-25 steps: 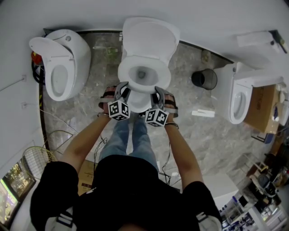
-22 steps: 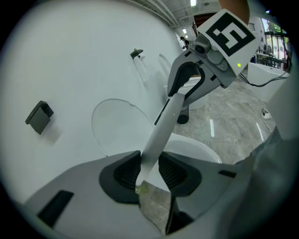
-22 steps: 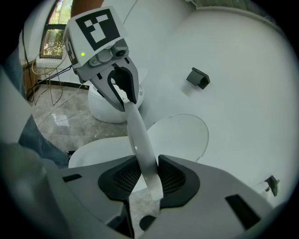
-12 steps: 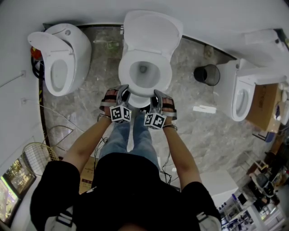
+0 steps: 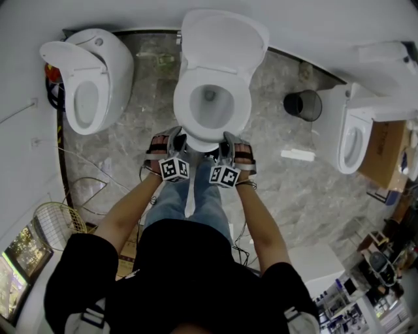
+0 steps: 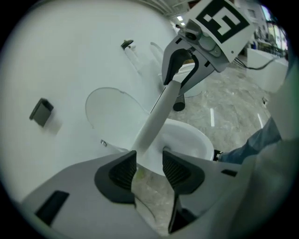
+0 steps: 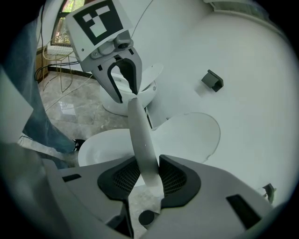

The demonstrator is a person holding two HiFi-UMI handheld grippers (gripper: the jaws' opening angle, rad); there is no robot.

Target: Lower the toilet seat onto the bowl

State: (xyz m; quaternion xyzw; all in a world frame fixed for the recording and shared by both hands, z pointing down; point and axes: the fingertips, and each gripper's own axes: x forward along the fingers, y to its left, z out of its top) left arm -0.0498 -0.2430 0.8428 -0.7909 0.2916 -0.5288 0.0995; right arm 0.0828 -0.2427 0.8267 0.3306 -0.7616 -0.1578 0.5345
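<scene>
White toilet seat (image 7: 140, 135) | right gripper (image 7: 149, 169) clamped on it | left gripper (image 6: 149, 165) opening, seat between jaws

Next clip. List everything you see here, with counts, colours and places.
toilets: 3, white, along the wall; left, middle, right
toilet seat: 1, white, middle toilet, over its bowl
waste bin: 1, black, floor between middle and right toilets
flat piece: 1, white, floor beside right toilet
cardboard box: 1, brown, far right
wire rack: 1, pale, floor at lower left
cables: several, dark, floor at left
left gripper: 1, grey, seat's front rim at its fingers, jaws opening, not pressing
right gripper: 1, grey, fingers shut on seat's front rim
person: 1, black shirt, blue jeans, bare arms, facing middle toilet
</scene>
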